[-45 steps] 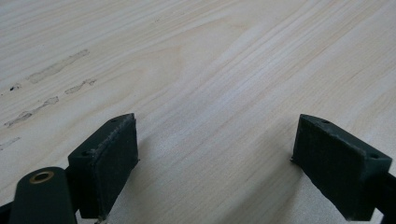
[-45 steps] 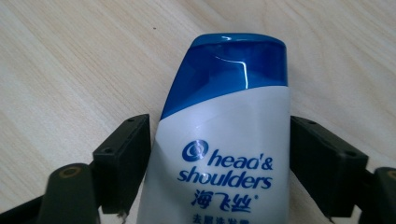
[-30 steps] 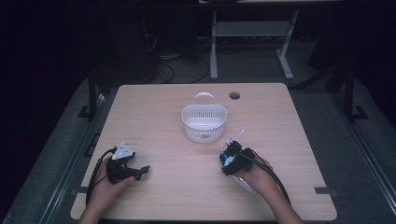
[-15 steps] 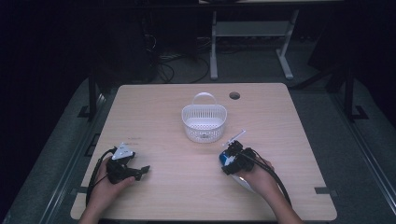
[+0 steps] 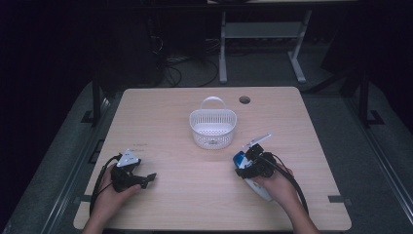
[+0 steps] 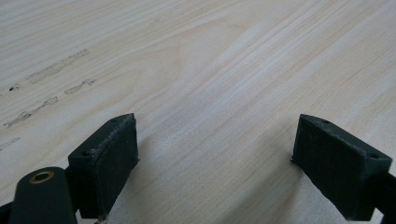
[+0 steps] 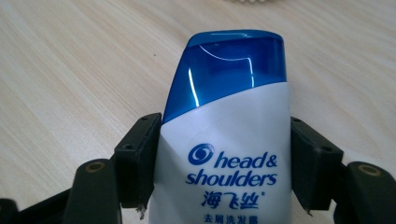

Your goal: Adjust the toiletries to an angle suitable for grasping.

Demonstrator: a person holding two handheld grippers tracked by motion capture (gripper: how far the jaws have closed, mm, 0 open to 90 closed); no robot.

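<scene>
White with a blue cap, the shampoo bottle [image 7: 224, 158] is clamped between the jaws of the right tongs [image 5: 249, 163], lower right of centre in the high view, just below the white basket [image 5: 213, 127]. At lower left, the left tongs [image 5: 146, 179] gape wide over bare tabletop [image 6: 210, 70], holding nothing.

The basket [image 5: 213, 127] stands mid-table [image 5: 160, 112] — the bottle [image 5: 251, 173] lies before it to the right, the left gripper [image 5: 146, 179] well apart on the left.
</scene>
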